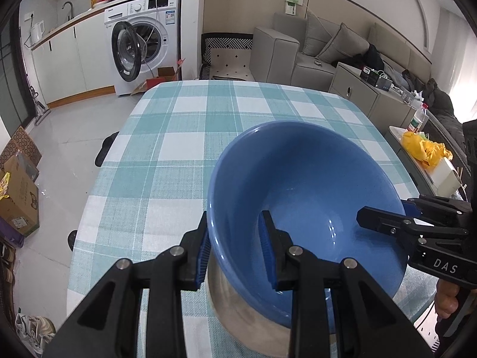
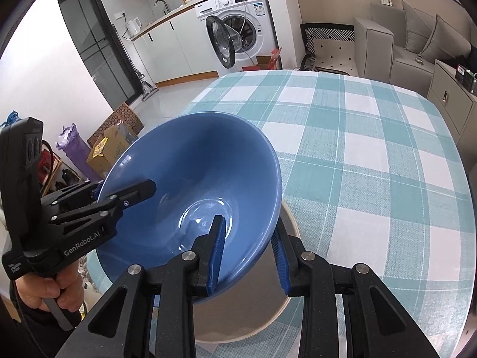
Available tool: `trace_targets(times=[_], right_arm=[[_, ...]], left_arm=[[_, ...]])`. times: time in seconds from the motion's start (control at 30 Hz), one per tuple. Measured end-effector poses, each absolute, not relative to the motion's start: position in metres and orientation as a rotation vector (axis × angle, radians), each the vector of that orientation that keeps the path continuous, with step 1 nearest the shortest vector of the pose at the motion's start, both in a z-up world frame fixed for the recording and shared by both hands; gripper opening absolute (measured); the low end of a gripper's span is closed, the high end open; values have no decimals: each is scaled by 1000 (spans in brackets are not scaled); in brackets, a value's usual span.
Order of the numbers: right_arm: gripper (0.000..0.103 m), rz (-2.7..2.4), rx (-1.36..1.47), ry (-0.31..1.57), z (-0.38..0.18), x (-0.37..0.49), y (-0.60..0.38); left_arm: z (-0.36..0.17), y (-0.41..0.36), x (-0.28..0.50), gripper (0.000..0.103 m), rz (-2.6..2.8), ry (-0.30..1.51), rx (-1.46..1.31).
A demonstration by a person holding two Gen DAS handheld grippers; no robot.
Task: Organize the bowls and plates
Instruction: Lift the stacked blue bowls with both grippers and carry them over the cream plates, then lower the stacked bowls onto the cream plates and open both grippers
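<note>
A large blue bowl [image 1: 313,185] [image 2: 193,167] hangs tilted just above the table, held by its rim from two sides. My left gripper [image 1: 235,253] is shut on the bowl's left rim, with one blue pad inside the wall and one outside. My right gripper [image 2: 249,244] is shut on the opposite rim in the same way. Each gripper also shows in the other's view: the right gripper [image 1: 387,208] and the left gripper [image 2: 122,189], with a hand on its handle. Under the bowl lies a pale beige round dish [image 2: 286,286] [image 1: 235,307], mostly hidden by it.
The table wears a teal-and-white checked cloth [image 1: 184,137] [image 2: 357,155]. Beyond it stand a washing machine [image 1: 143,50] with its door open, a grey sofa [image 1: 328,50] and a cabinet [image 1: 357,89]. Cardboard boxes [image 1: 18,197] sit on the floor at the left.
</note>
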State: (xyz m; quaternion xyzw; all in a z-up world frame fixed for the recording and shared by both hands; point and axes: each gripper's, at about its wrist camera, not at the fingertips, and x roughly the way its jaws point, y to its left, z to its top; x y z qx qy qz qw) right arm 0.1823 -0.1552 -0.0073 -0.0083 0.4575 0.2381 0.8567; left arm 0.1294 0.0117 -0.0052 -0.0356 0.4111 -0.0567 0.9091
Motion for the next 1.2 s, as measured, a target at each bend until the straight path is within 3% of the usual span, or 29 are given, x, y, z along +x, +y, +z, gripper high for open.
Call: trace_targets(times=[0.57,0.7,0.77,0.9,1.0,1.07,1.1,1.2], right_arm=[[32,488,-35,951,-7,184,-154],[33,499,-11,950,-6,184,-157],[36,508,-10,941,-4,183,-159],[54,522,-12,906,3,178,-165],[75,528,-22,879,6,173,-169],[84,542,-12,839,8,166,-175],[88,546,-11,824,8,163,-177],[102,557,-13,786,7,153,-183]], left_arm=[[-8,10,134,29,-126,842,-66],[-8,12,133,40,-138,845,-83],[-7,11,130,50,-134,835,-75],[-4,13,123,55,-113,820,-59],[-2,17,116,58,-91,804,-56],[-1,20,110,77,-80,793,-60],[-1,21,107,81,-73,786,-59],[1,23,96,82,-75,751,-55]])
